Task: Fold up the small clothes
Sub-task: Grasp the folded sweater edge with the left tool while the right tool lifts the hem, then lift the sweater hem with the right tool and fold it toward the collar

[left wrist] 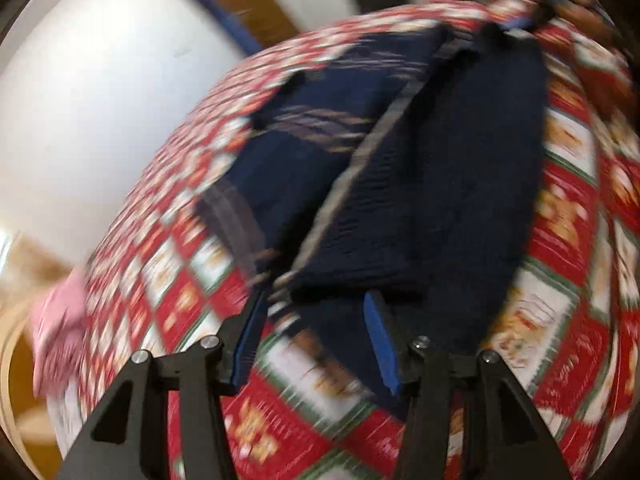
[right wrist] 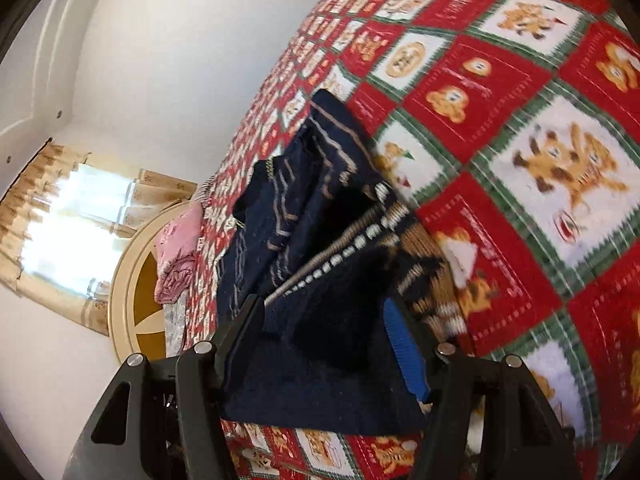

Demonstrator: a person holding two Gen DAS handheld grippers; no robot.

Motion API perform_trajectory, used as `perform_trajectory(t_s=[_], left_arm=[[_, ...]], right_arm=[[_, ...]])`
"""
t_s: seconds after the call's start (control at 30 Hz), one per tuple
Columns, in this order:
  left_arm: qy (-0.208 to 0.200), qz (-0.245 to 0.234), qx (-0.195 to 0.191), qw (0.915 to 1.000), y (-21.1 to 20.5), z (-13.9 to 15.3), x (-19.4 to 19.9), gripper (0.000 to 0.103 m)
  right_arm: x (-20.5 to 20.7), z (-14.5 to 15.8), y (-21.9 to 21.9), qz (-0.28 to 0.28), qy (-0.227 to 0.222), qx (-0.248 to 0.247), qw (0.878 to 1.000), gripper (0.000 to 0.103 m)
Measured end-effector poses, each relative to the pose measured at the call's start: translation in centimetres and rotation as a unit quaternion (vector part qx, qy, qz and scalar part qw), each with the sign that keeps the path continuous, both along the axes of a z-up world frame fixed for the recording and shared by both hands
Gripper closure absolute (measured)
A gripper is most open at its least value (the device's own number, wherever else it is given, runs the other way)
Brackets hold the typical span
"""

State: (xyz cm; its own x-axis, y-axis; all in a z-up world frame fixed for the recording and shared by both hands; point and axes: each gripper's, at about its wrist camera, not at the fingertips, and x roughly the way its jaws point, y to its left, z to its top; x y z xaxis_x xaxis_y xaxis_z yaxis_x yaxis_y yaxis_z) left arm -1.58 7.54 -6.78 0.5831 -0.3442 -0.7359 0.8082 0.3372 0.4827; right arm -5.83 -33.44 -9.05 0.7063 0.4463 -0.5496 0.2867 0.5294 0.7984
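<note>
White walls and a curtained window (right wrist: 76, 216) are seen behind a bed covered by a red checked blanket (right wrist: 520, 92) with bear pictures. On this blanket a dark navy knitted garment (right wrist: 304, 208) with pale stripes is spread, partly folded, reaching toward the near edge. Its near hem lies between the spread fingers of the right gripper (right wrist: 324, 336); a grasp cannot be confirmed. The left gripper (left wrist: 316, 344) is also held apart, over the garment's near edge. A pink cloth (right wrist: 176, 256) is bunched at the blanket's far edge.
</note>
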Motion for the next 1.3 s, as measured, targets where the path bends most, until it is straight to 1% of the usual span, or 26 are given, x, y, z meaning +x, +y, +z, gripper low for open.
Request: perform_trajectory(t_s=[0.03, 0.1, 0.13, 0.17, 0.2, 0.33, 0.4, 0.47, 0.5, 0.53, 0.57, 0.6, 0.63, 0.7, 0.73, 0.8, 0.83, 0.87, 0.93, 1.0, 1.03, 1.1, 1.13, 1.2, 1.27, 1.3], left_arm=[[0.005, -0.012, 0.001, 0.9999, -0.4, -0.1, 0.2, 0.049], [0.005, -0.025, 0.009, 0.9996, -1.5, -0.7, 1.5, 0.043], [0.001, -0.023, 0.018, 0.9996, -2.1, -1.1, 2.4, 0.036], [0.002, -0.026, 0.012, 0.9996, -2.3, -1.1, 2.8, 0.031], [0.005, -0.029, 0.005, 0.9996, -2.4, -0.8, 3.1, 0.03], [0.025, -0.037, 0.006, 0.999, -2.4, -0.4, 4.1, 0.03], [0.041, -0.015, -0.011, 0.999, -2.6, -0.2, 5.1, 0.03], [0.071, 0.029, -0.044, 0.9961, -2.3, 0.3, 6.4, 0.03], [0.098, 0.064, -0.077, 0.9901, -1.9, 0.7, 7.5, 0.03], [0.115, 0.087, -0.101, 0.9844, -1.5, 1.0, 8.2, 0.03], [0.141, 0.131, -0.141, 0.9711, -0.6, 1.4, 9.4, 0.03], [0.169, 0.175, -0.179, 0.9533, 0.4, 1.5, 10.6, 0.03], [0.194, 0.211, -0.206, 0.9355, 1.3, 1.5, 11.4, 0.03], [0.227, 0.251, -0.244, 0.9088, 2.8, 1.4, 11.9, 0.032], [0.227, 0.254, -0.248, 0.907, 3.0, 1.4, 11.8, 0.032], [0.205, 0.243, -0.233, 0.919, 3.1, 1.4, 10.6, 0.032], [0.198, 0.228, -0.225, 0.9264, 3.0, 1.5, 9.6, 0.032], [0.201, 0.218, -0.226, 0.9281, 3.0, 1.7, 9.1, 0.032], [0.211, 0.197, -0.237, 0.9276, 2.8, 2.1, 8.4, 0.029], [0.207, 0.192, -0.242, 0.9284, 2.3, 2.2, 8.3, 0.022], [0.205, 0.192, -0.242, 0.9288, 2.0, 2.3, 8.5, 0.022], [0.212, 0.199, -0.242, 0.9255, 1.2, 2.0, 9.4, 0.022], [0.22, 0.208, -0.244, 0.9213, 0.8, 1.6, 9.8, 0.022], [0.227, 0.224, -0.243, 0.9162, 0.2, 1.1, 10.2, 0.022], [0.23, 0.244, -0.237, 0.9118, -0.6, 0.4, 10.8, 0.022], [0.23, 0.248, -0.237, 0.9107, -0.8, 0.1, 10.8, 0.022]], right_arm=[[-0.4, 0.0, 0.0, -0.002, 0.003, 0.001, 1.0, 0.04], [-0.9, 0.1, -0.2, -0.009, 0.004, 0.004, 1.0, 0.04], [-1.1, 0.2, -0.3, -0.01, 0.003, 0.002, 1.0, 0.04], [-1.3, 0.4, -0.4, -0.009, 0.002, -0.003, 1.0, 0.04], [-1.5, 0.7, -0.5, -0.008, 0.001, -0.008, 1.0, 0.04], [-2.5, 1.6, -1.8, -0.02, -0.006, -0.019, 1.0, 0.04], [-2.9, 1.9, -2.1, -0.03, -0.006, -0.031, 0.999, 0.04], [-3.3, 2.1, -2.2, -0.034, -0.008, -0.041, 0.999, 0.04], [-3.4, 2.1, -2.1, -0.032, -0.006, -0.045, 0.998, 0.04], [-3.3, 2.0, -1.8, -0.026, -0.004, -0.052, 0.998, 0.04], [-3.3, 2.0, -1.5, -0.019, -0.001, -0.06, 0.998, 0.04], [-3.1, 2.1, -1.1, -0.01, 0.002, -0.072, 0.997, 0.04], [-2.9, 2.2, -0.5, 0.003, 0.002, -0.086, 0.996, 0.04], [-2.7, 2.5, 0.4, 0.025, -0.003, -0.113, 0.993, 0.04], [-2.4, 2.8, 1.0, 0.037, -0.006, -0.134, 0.99, 0.04], [-2.0, 3.5, 2.3, 0.062, -0.012, -0.19, 0.98, 0.04], [-1.9, 3.7, 2.8, 0.074, -0.016, -0.213, 0.974, 0.04], [-1.8, 3.9, 3.2, 0.086, -0.022, -0.228, 0.97, 0.04], [-1.6, 3.9, 3.6, 0.099, -0.032, -0.246, 0.964, 0.04], [-1.4, 4.0, 3.9, 0.105, -0.032, -0.267, 0.957, 0.04], [-1.1, 4.0, 4.1, 0.109, -0.03, -0.275, 0.955, 0.04], [-0.5, 4.1, 4.0, 0.121, -0.031, -0.278, 0.952, 0.04], [-0.1, 4.2, 4.0, 0.125, -0.034, -0.276, 0.952, 0.04], [1.2, 4.3, 4.2, 0.129, -0.041, -0.281, 0.95, 0.04], [2.8, 4.4, 4.9, 0.135, -0.042, -0.301, 0.943, 0.04], [3.8, 4.4, 5.7, 0.151, -0.048, -0.321, 0.934, 0.04]])
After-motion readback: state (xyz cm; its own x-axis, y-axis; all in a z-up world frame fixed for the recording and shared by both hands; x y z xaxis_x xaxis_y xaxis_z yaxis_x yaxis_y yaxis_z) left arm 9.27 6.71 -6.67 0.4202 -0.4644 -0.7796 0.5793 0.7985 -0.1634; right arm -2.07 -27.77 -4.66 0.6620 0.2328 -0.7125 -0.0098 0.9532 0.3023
